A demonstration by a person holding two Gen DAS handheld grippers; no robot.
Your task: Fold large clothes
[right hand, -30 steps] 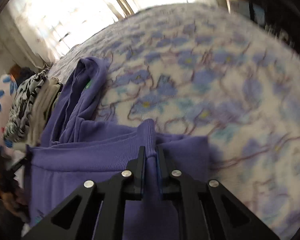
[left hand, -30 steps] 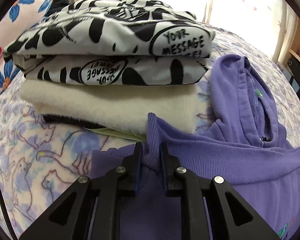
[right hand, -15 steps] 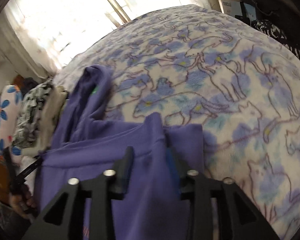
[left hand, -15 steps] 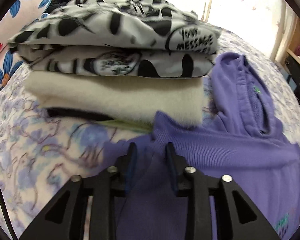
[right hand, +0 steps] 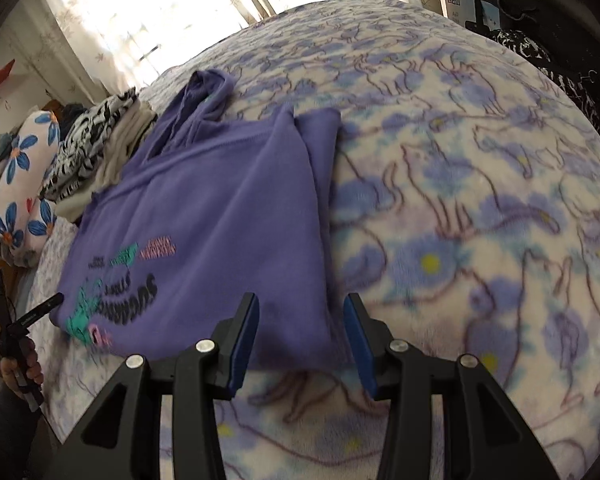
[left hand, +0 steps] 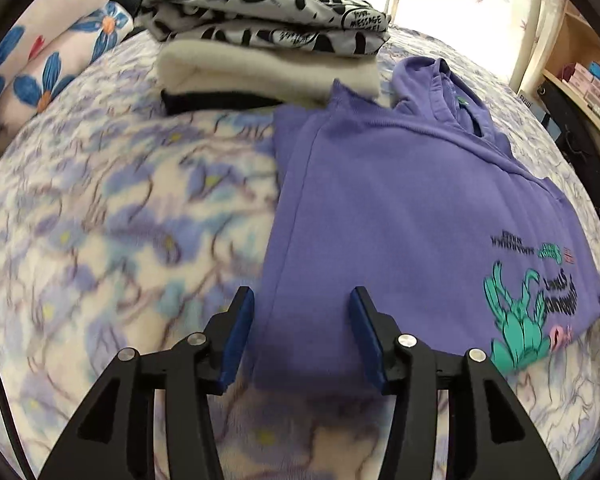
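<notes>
Lying: the purple hoodie [left hand: 400, 208] lay folded flat on the cat-print blanket [left hand: 100, 240], print side up.
Axis: its long axis ran away from both cameras, hood at the far end beside the stack of folded clothes [left hand: 268, 52].
Left gripper [left hand: 302, 338]: jaws had just been opening, over the hoodie's near hem, gripping nothing.
Right gripper [right hand: 300, 338]: likewise parted, over the hem's right corner.
</notes>
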